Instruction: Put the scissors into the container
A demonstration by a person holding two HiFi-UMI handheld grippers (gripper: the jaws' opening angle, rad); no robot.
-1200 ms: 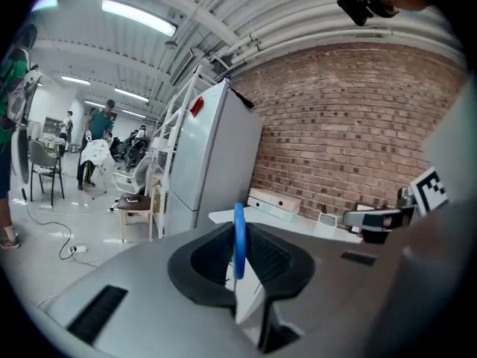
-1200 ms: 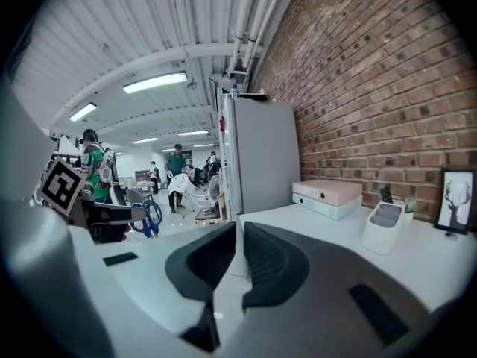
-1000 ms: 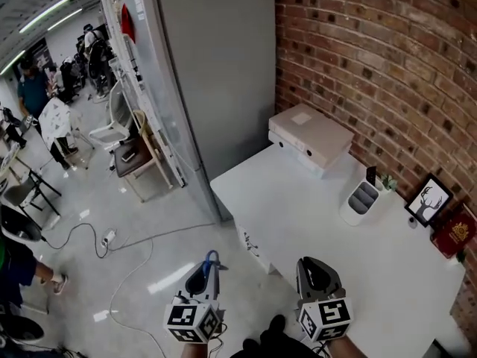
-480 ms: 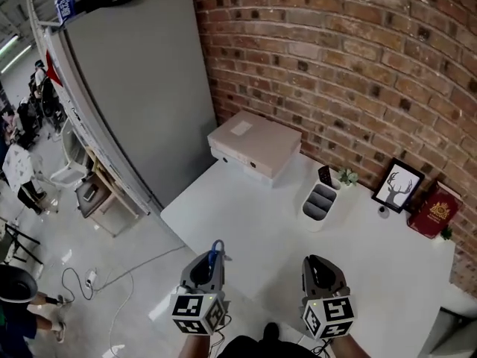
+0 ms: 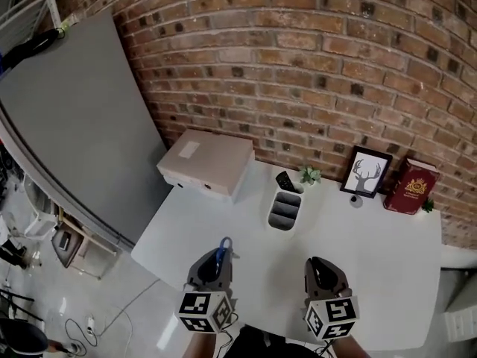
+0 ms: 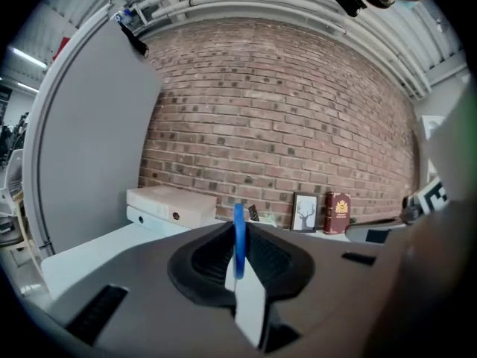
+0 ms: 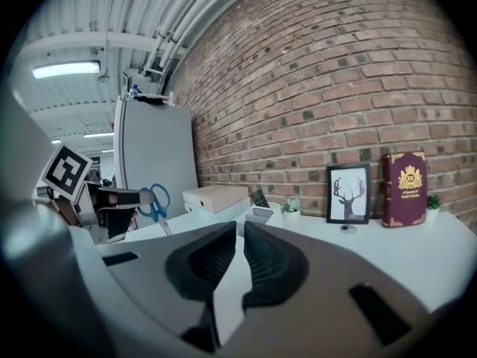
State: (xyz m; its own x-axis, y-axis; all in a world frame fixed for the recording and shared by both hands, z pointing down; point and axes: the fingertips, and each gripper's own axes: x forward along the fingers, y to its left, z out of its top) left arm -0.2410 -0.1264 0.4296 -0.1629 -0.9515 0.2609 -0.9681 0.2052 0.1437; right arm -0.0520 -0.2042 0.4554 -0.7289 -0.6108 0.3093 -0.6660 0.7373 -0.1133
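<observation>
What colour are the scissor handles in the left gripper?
Blue; the blue-handled scissors show best in the right gripper view.

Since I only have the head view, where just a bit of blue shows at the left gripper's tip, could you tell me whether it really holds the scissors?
Observer: Yes; its own view shows the left gripper shut on the scissors, the blue handle edge-on between its jaws.
Operator: Thank you; which way do they point?
Observer: The right gripper view shows the handle loops on top, blades pointing down.
Operator: And the right gripper?
Observer: Its jaws are together with nothing between them.
</observation>
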